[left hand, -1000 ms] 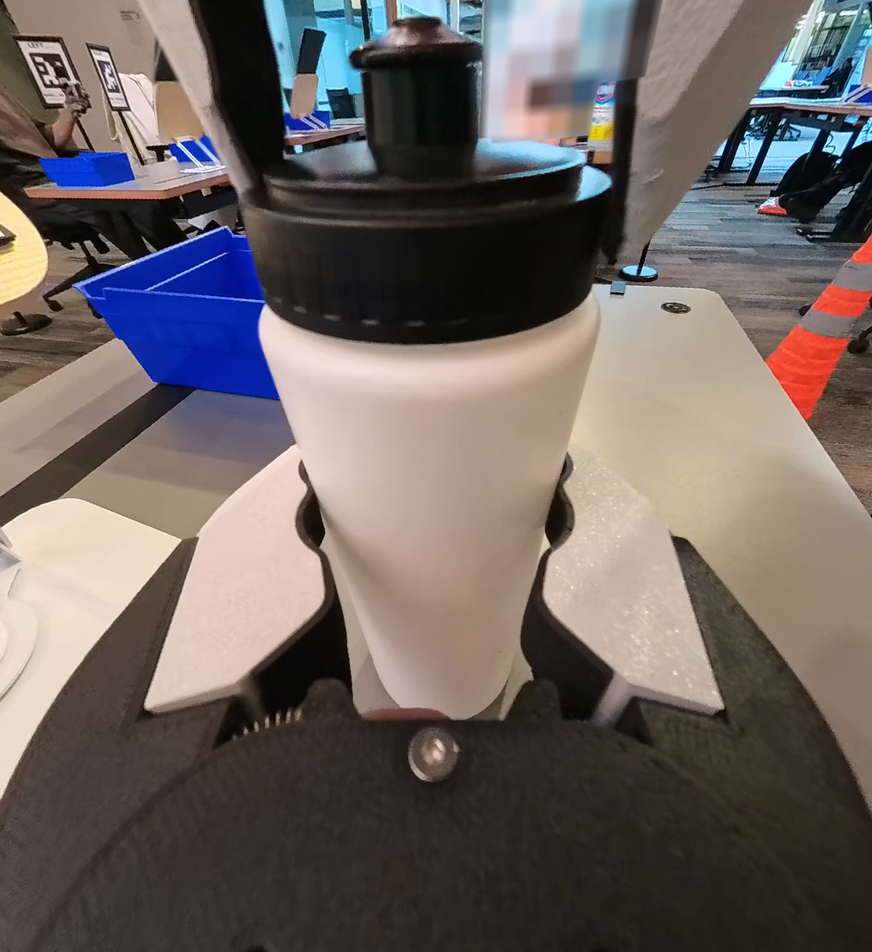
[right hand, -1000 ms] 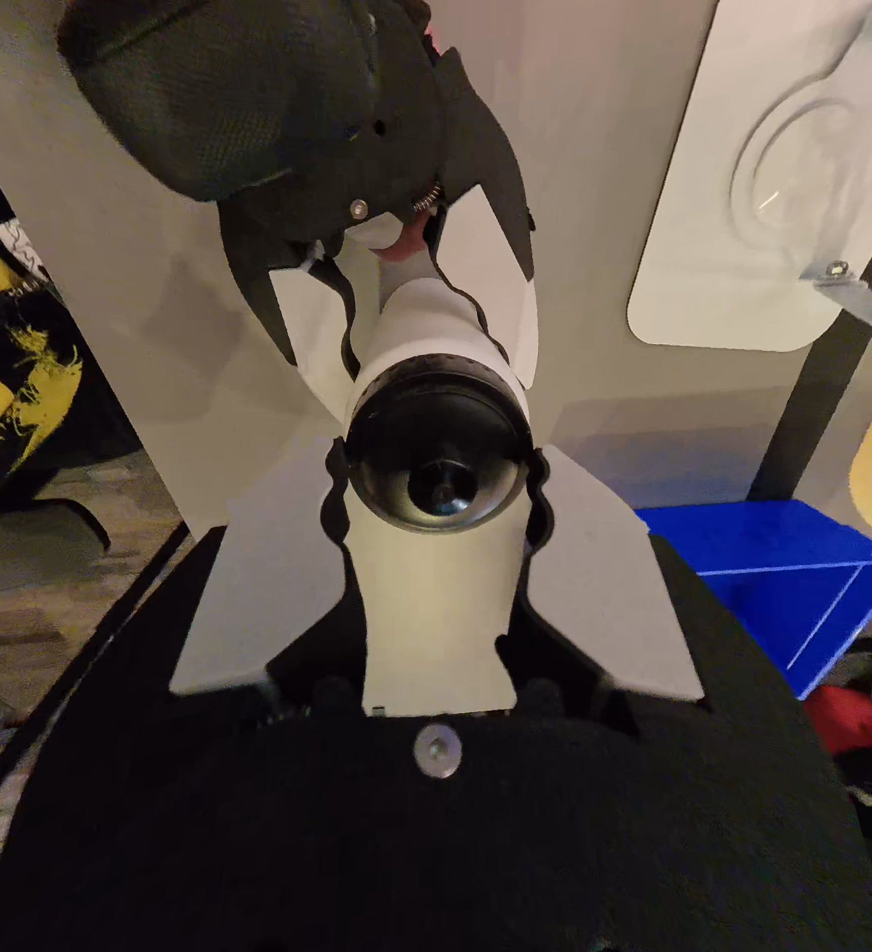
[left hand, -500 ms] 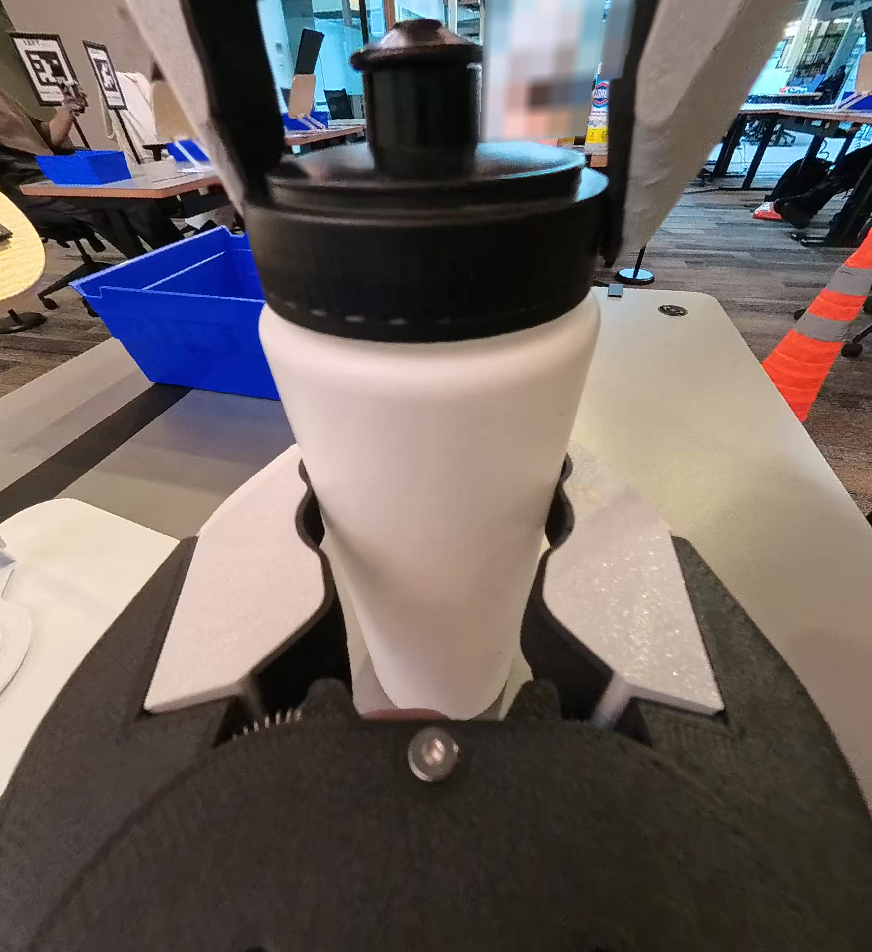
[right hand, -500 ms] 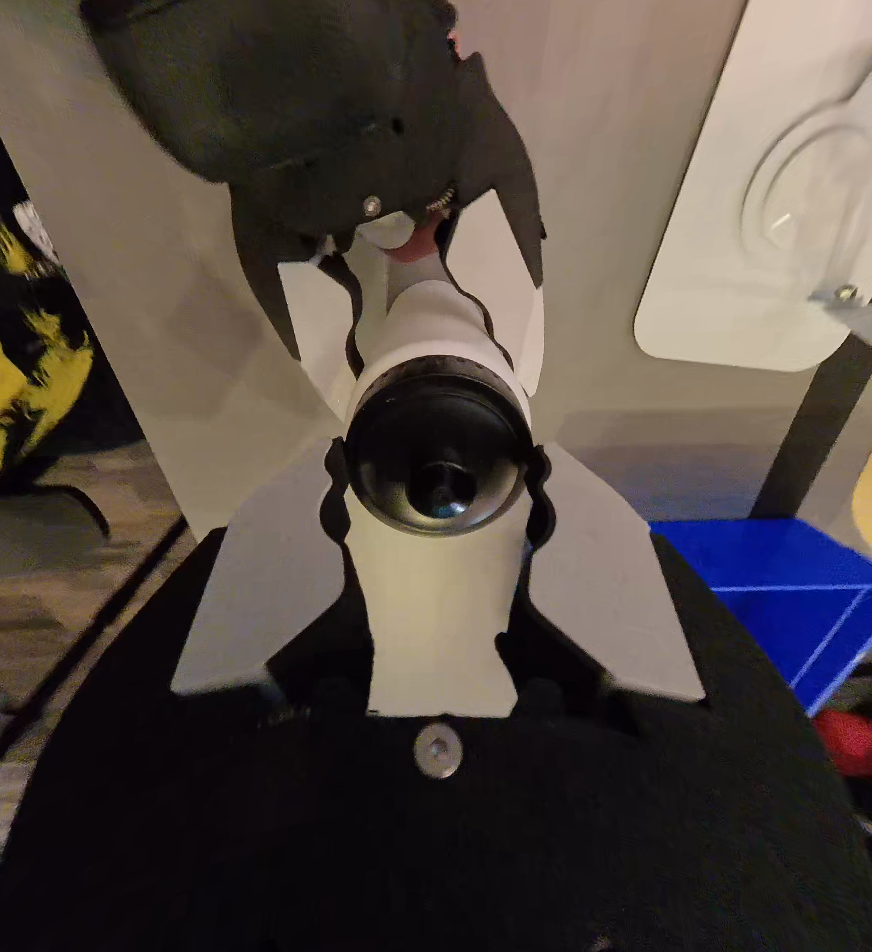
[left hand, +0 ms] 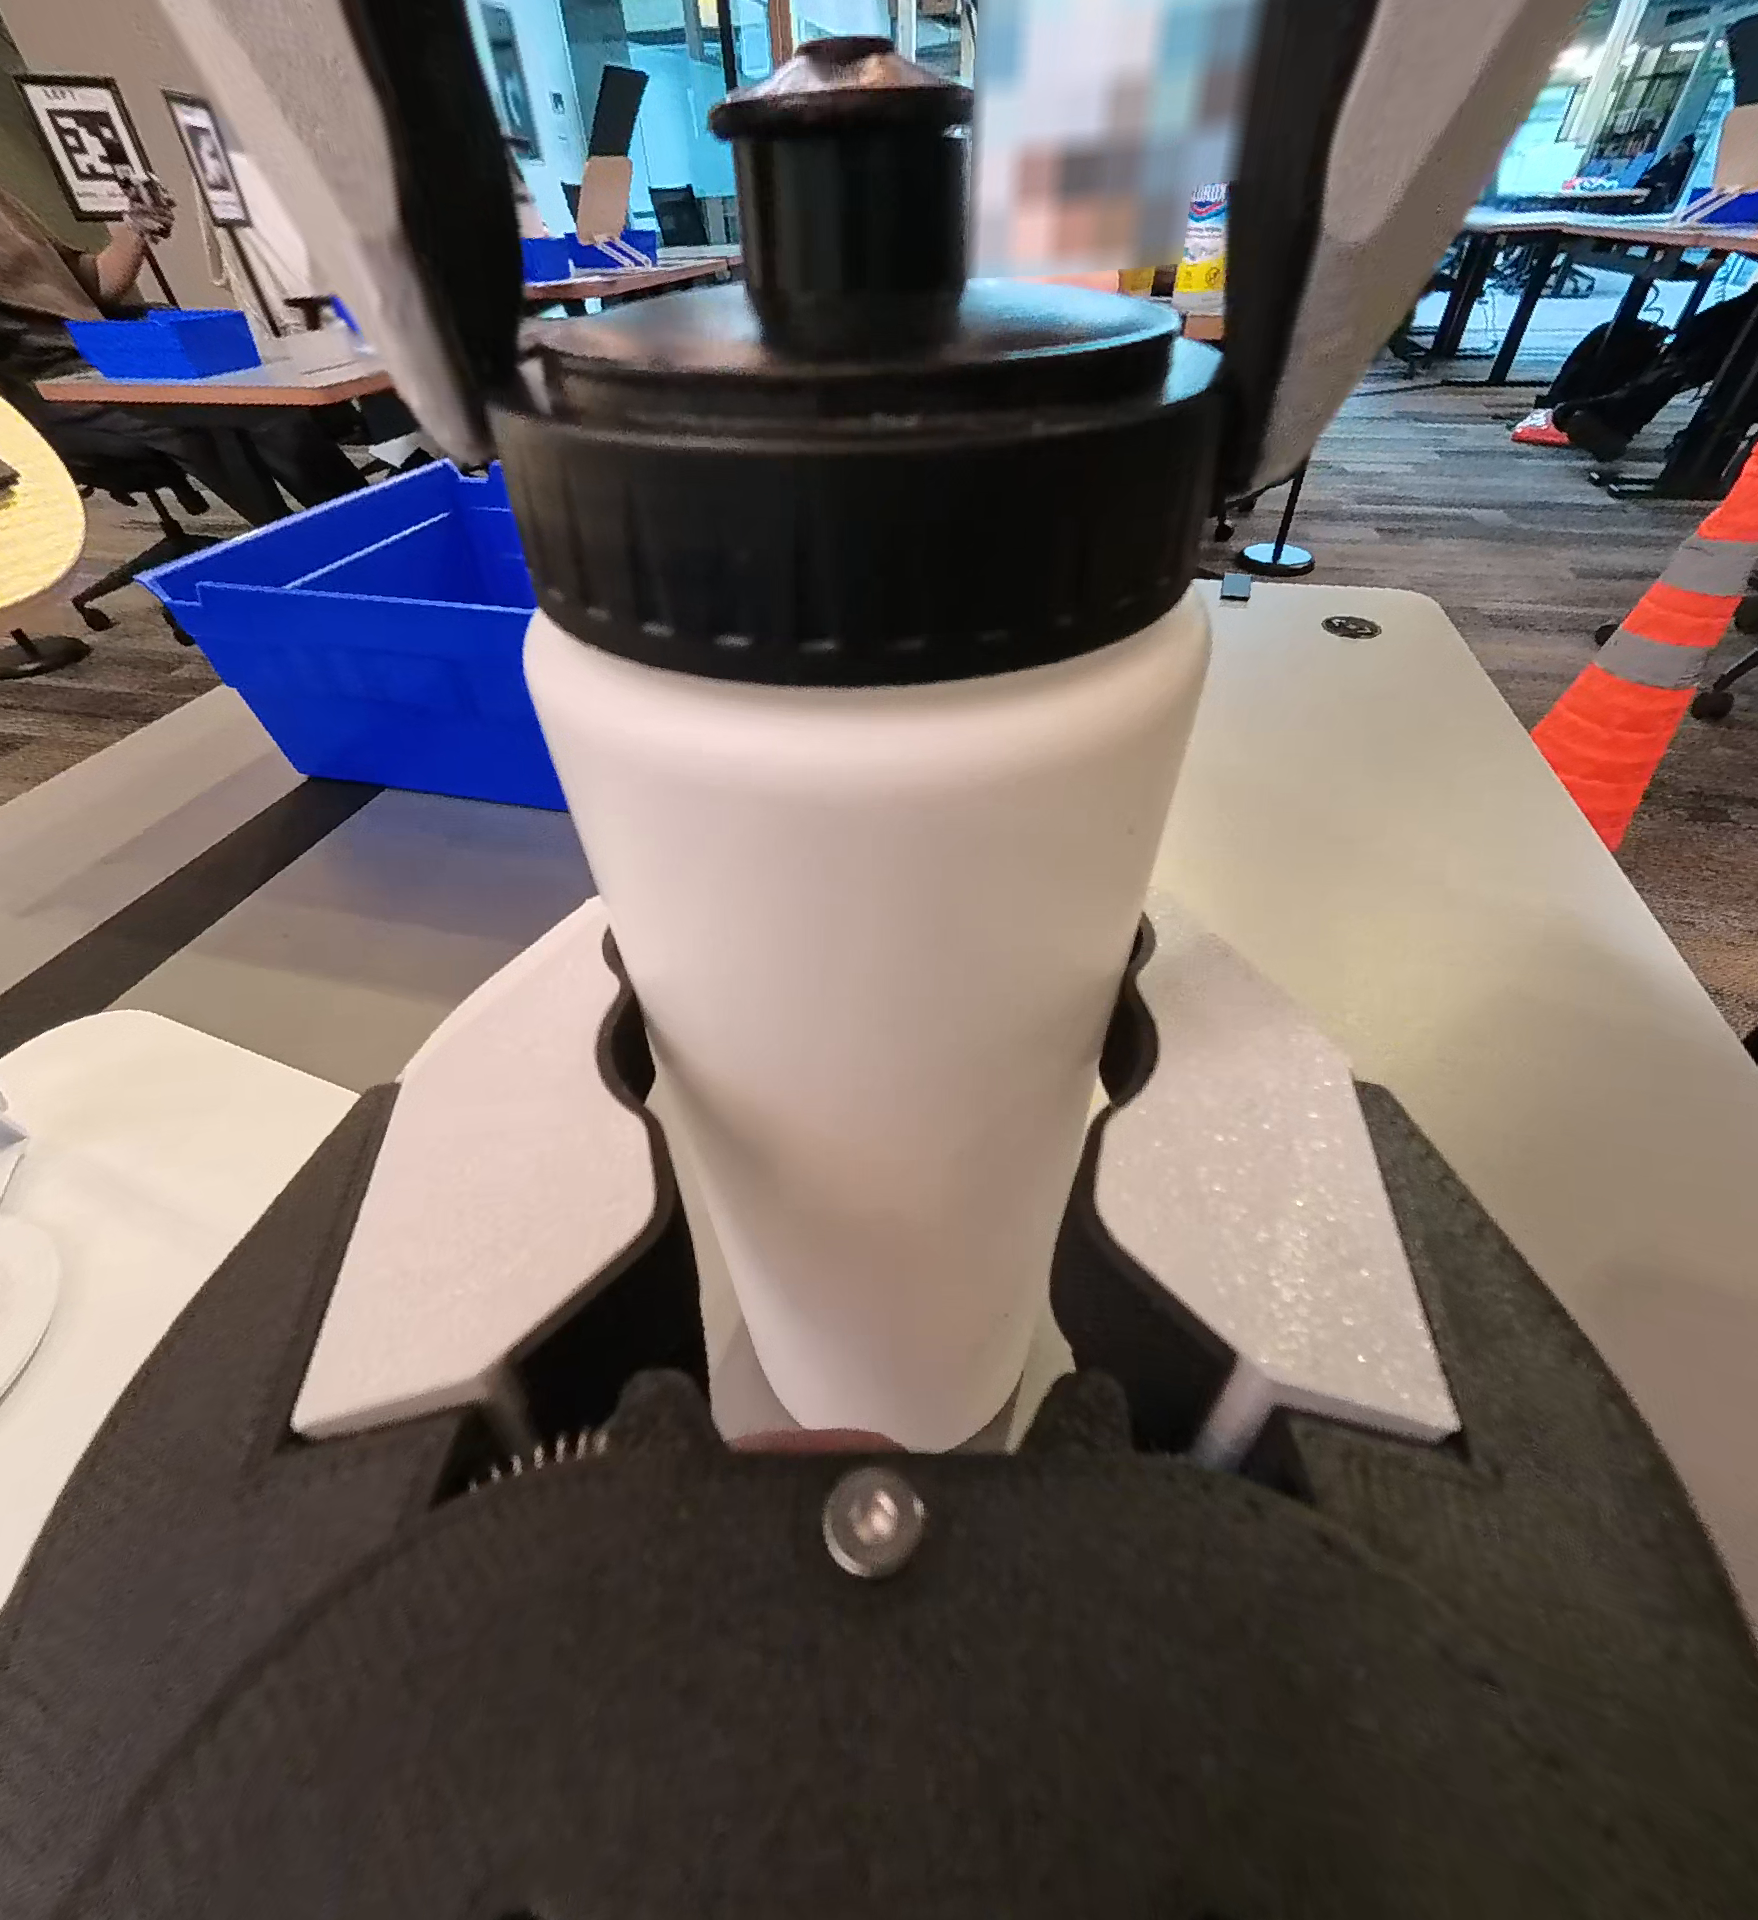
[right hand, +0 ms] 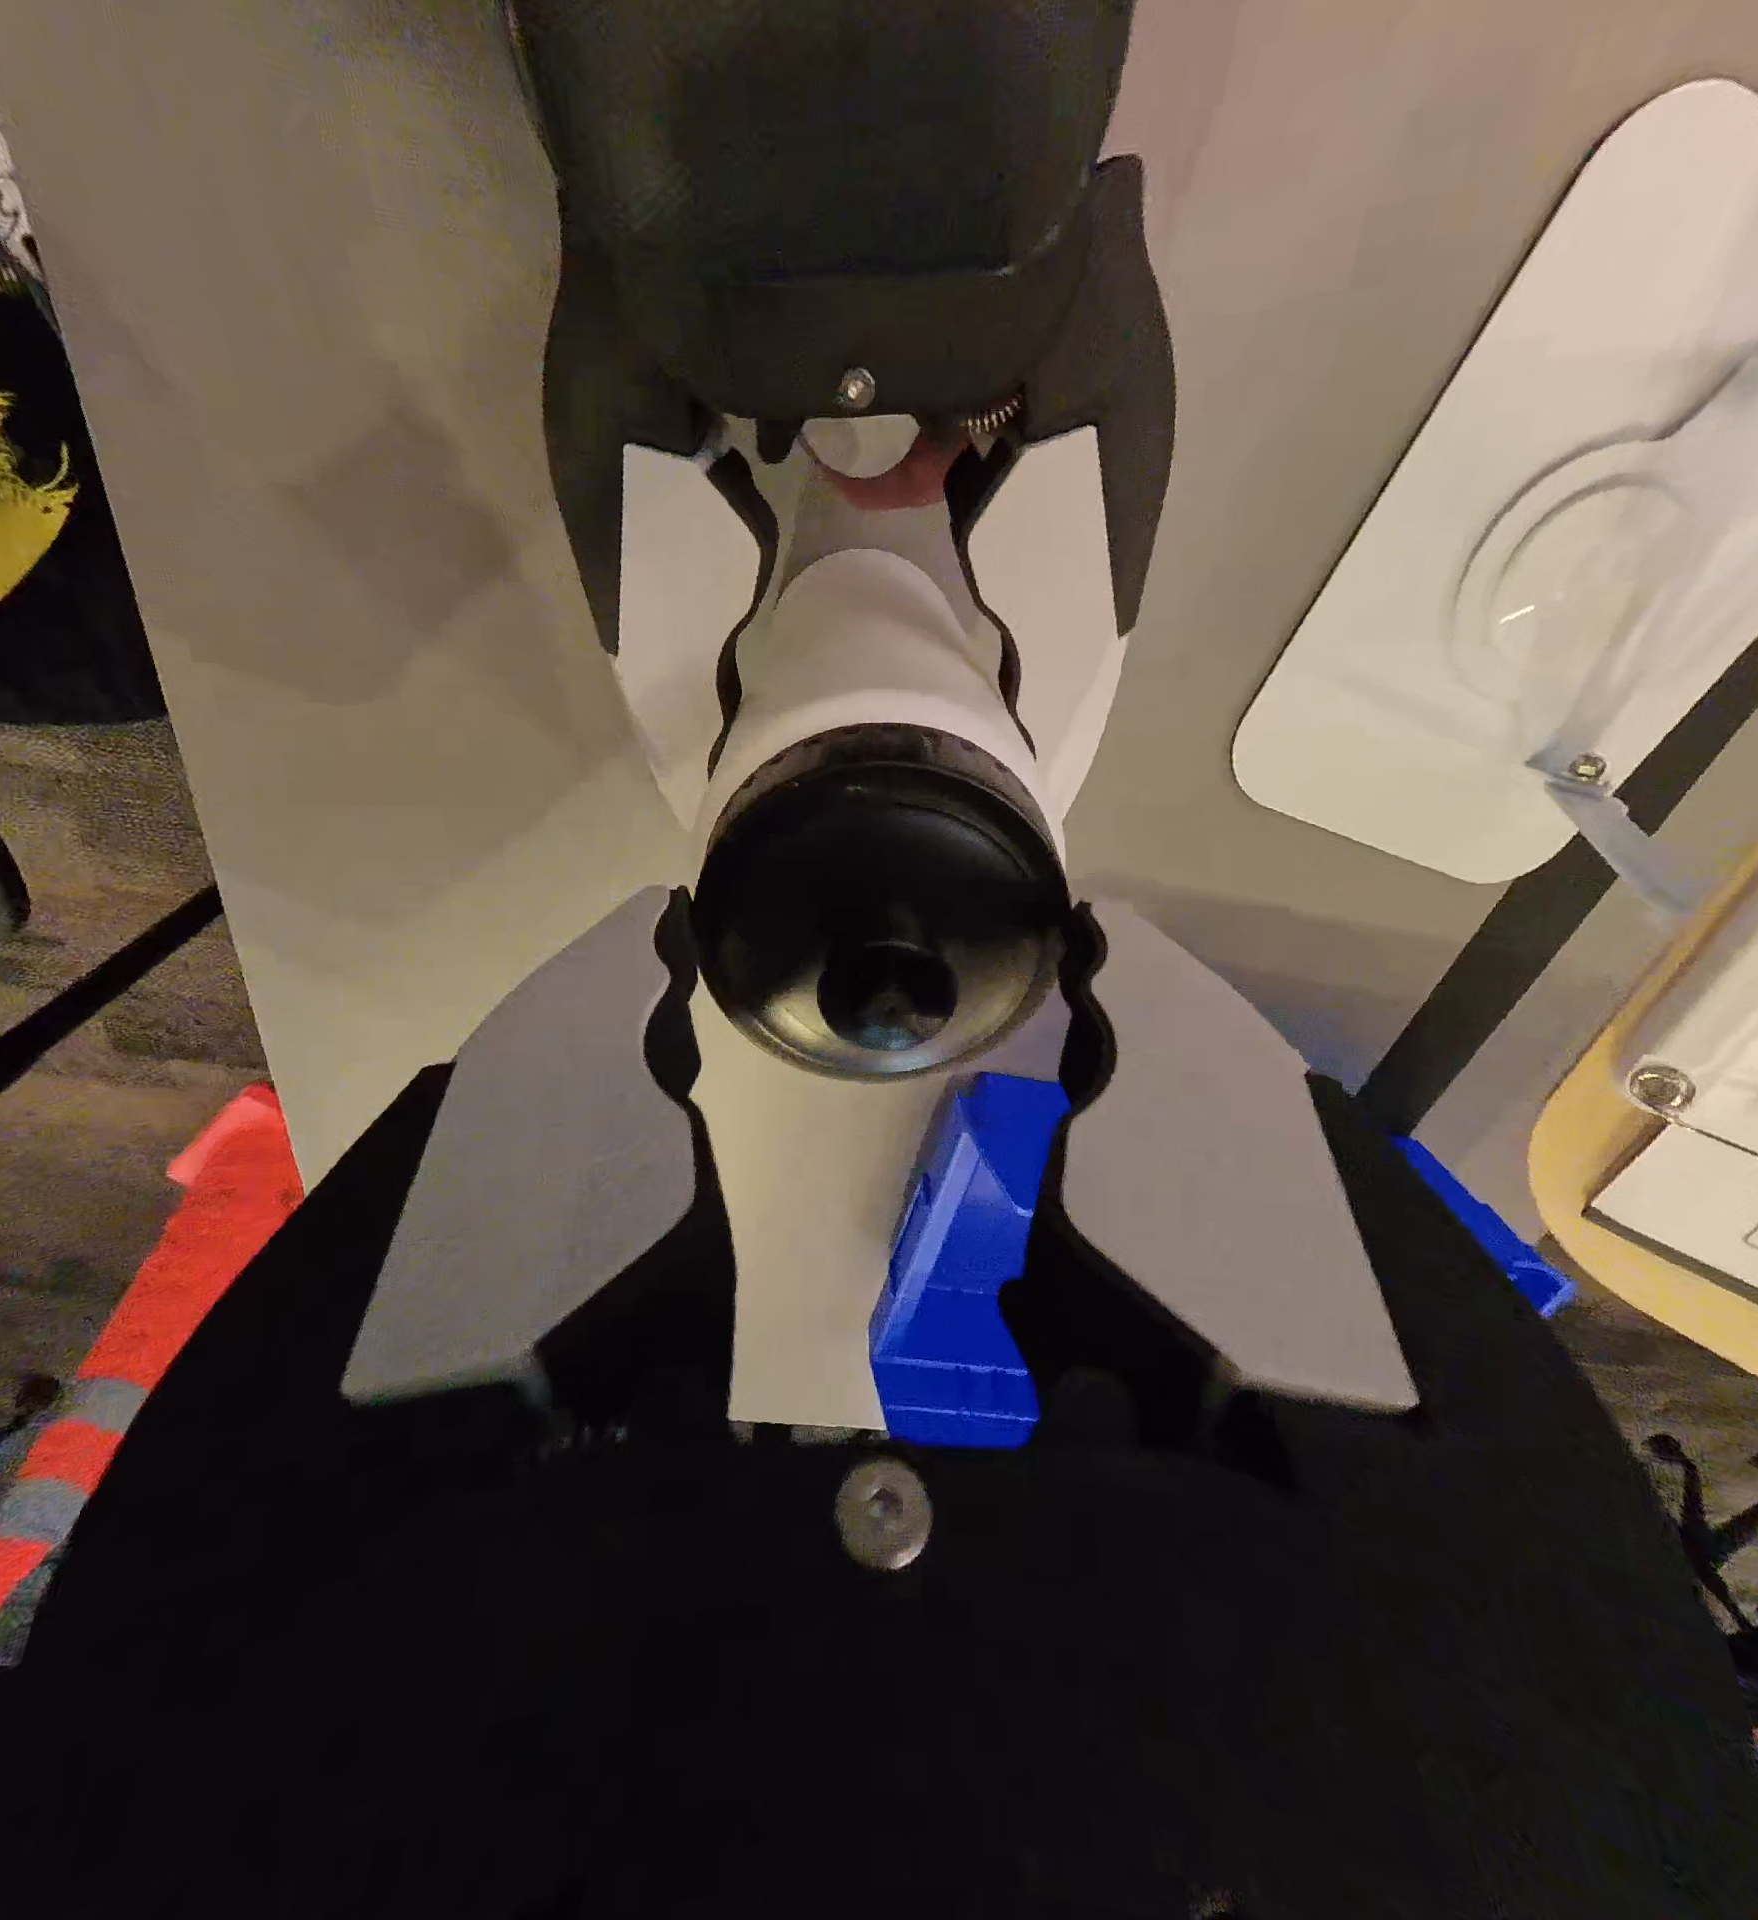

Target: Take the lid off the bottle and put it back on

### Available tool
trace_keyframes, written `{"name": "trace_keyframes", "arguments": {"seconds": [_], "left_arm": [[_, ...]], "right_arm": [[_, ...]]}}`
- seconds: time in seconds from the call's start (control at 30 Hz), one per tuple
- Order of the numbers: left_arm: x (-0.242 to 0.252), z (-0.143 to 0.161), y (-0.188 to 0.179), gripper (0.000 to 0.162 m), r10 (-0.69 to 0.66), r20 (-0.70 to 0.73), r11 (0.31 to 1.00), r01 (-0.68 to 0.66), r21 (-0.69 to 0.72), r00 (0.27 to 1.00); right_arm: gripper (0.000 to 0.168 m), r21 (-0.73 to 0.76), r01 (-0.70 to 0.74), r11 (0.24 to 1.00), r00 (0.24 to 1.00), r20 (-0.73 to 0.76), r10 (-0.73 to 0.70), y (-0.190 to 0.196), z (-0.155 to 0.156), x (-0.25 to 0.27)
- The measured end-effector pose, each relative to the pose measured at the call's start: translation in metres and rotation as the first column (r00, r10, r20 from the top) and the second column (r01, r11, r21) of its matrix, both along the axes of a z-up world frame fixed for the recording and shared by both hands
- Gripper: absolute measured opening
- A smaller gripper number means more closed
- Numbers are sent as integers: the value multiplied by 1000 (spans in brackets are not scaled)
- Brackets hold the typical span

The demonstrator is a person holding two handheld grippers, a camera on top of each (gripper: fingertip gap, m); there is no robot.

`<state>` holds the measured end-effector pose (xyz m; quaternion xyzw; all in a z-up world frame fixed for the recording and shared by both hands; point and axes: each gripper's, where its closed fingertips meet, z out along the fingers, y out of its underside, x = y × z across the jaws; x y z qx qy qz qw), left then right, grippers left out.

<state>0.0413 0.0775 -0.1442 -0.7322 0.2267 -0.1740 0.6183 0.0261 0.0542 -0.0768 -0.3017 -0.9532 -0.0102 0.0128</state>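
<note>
We find the right claw [right hand: 880, 971], clamped on the lid [right hand: 880, 914], has swung round since a second ago, so unscrewing proceeds; the left claw [left hand: 875, 1091] grips the bottle [left hand: 870, 935].

The right gripper [right hand: 880, 987] has swung round the lid [right hand: 880, 920], now facing the left gripper [right hand: 870, 644] squarely.

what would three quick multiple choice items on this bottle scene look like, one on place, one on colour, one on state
1. The blue bin sits: A) left of the bottle B) on the lid C) in the right tool
2. The lid is: A) white B) black C) orange
3. The left tool is: A) open, clear of the bottle B) shut on the bottle C) shut on the lid

Answers: 1 A, the left wrist view shows it left of the bottle. 2 B, black above the white body. 3 B, its fingers press the body; the right tool grips the lid.
</note>
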Motion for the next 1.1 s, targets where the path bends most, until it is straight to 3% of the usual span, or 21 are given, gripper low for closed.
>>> {"name": "trace_keyframes", "arguments": {"seconds": [0.1, 0.27, 0.33, 0.43, 0.63, 0.77, 0.9, 1.1], "left_arm": [[0, 0, 0, 86, 1, -1, 1000, -1, -2, 1000], [0, 0, 0, 85, -2, 3, 1000, 2, -8, 1000], [0, 0, 0, 85, -1, 0, 1000, 1, -7, 1000], [1, 0, 1, 85, 2, -4, 1000, -2, -4, 1000], [2, 0, 0, 86, -4, -2, 1000, 4, 1, 1000], [2, 0, 0, 86, -5, 1, 1000, 5, 1, 1000], [2, 0, 0, 86, -4, 2, 1000, 4, -2, 1000], [2, -3, 1, 86, -6, -13, 1000, 6, -13, 1000]], "right_arm": [[69, -2, 23, 1000, 1000, 2, -23, 0, -1, 0], [68, -66, 329, 942, 944, -7, -330, -3, -2, -4], [67, -92, 390, 916, 919, -22, -394, -4, -3, -7], [67, -82, 375, 923, 926, -18, -378, -3, -3, -7], [78, -8, 175, 985, 984, -31, -175, -1, 3, -1], [68, 20, 124, 992, 992, -9, -124, 2, -1, 2], [69, -10, 170, 985, 985, -1, -170, 3, -4, 1], [70, -49, 380, 924, 925, -6, -381, 0, -5, 1]]}}
